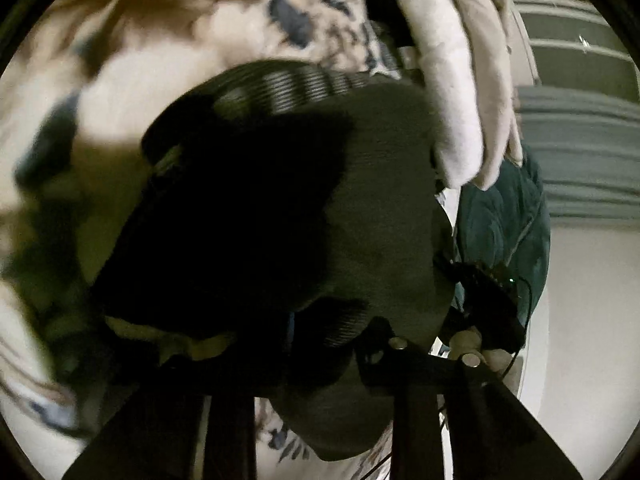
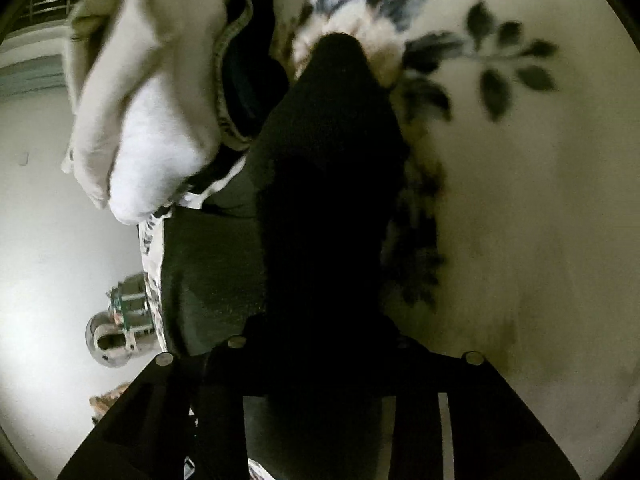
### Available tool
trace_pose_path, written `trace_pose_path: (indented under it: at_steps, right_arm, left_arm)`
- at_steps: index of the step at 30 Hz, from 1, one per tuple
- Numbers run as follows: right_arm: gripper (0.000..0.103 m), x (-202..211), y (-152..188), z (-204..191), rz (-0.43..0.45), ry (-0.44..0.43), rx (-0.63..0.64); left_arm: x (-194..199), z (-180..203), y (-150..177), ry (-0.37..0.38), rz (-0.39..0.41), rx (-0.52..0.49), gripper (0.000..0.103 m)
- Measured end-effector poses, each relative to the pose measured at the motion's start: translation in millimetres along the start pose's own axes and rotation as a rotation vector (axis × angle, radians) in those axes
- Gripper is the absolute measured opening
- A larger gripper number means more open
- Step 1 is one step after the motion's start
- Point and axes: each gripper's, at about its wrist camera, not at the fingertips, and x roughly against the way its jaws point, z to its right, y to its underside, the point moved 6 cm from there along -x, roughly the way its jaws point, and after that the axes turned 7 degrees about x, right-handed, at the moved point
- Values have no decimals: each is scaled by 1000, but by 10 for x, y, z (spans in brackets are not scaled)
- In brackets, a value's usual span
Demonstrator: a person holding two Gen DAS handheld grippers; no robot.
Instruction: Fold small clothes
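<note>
A dark grey garment (image 1: 380,208) with a ribbed striped band (image 1: 280,88) fills the left wrist view. It lies on a leaf-print bedspread (image 1: 132,92). My left gripper (image 1: 320,344) is shut on its near edge, and the cloth runs down between the fingers. In the right wrist view the same dark garment (image 2: 320,160) stretches away over the bedspread (image 2: 520,200). My right gripper (image 2: 320,336) is shut on it, its fingertips lost in the dark cloth. The right gripper's body (image 1: 492,300), in a hand, shows at the left view's right edge.
A stack of white and beige clothes (image 1: 452,80) (image 2: 152,100) lies at the far side, with a teal garment (image 1: 504,220) beside it. Beyond the bed's edge are pale floor (image 2: 48,240) and a small pale device with a green board (image 2: 124,320).
</note>
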Motion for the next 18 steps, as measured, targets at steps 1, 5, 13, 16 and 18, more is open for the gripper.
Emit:
trace_pose_path:
  at_steps: [1,5,13,16,18]
  right_arm:
    - [33,44,38,-31,22,3,-11]
    - [32,224,348,-175,83,7,-59]
    - [30,417,1704,-198,73,-24,-286]
    - [32,293,2050,-22,45,6,-349]
    - [38,262,2080,147,52,8,-389]
  left_arm:
    - [35,39,-48,-7,-14,-18,20]
    - [250,121,-304,-43,-54,-89,19]
    - [476,152,-666,-80,-178,-213,18]
    - [468,-4,-646,-83,-225,-200,35]
    - [497,-89,-582,-68,-231,-183,72]
